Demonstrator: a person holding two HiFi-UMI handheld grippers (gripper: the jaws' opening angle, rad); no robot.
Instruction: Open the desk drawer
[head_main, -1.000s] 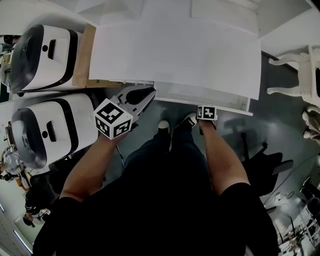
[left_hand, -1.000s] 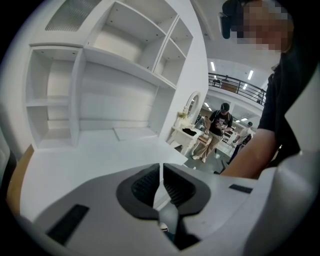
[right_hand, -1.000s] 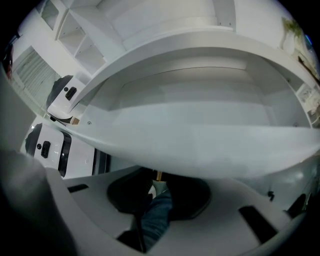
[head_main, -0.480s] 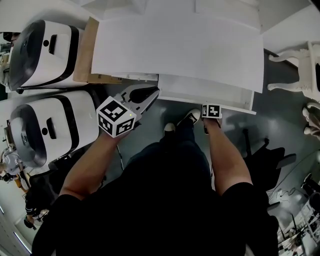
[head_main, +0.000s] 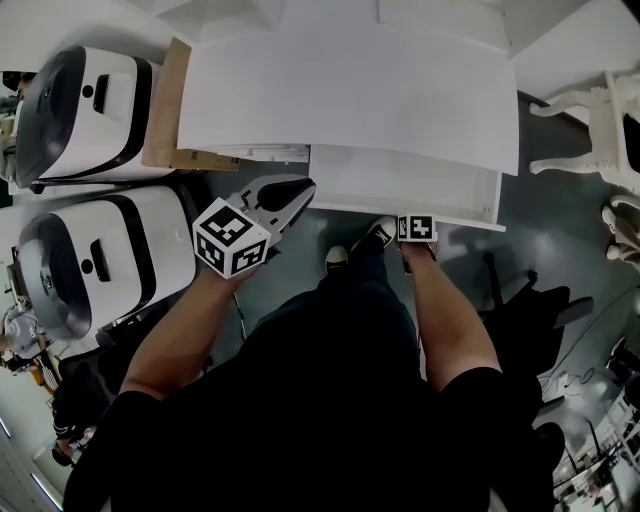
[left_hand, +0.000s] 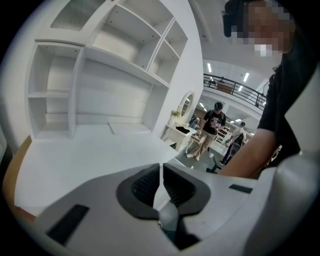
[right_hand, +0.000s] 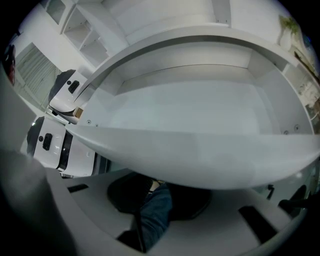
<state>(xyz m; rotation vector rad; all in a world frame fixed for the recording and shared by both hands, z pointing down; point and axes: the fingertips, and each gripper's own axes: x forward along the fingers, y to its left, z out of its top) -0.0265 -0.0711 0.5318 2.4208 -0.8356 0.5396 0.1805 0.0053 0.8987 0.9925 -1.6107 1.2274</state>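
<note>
Head view shows the white desk (head_main: 350, 90) with its drawer (head_main: 400, 185) partly out toward me. My right gripper (head_main: 416, 232) pinches the drawer front (right_hand: 200, 155); I judge a straight, level pull keeps it from binding. My left gripper (left_hand: 160, 170), pressed together on nothing, hangs near the drawer's left corner. No writing is readable, only square markers (head_main: 228, 238) on the cubes.

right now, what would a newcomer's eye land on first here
The white drawer, pulled open at the middle of the head view, with the right gripper at its front edge. Just left of it hovers the left gripper, jaws together. Two big white and black machines stand at the far left.
</note>
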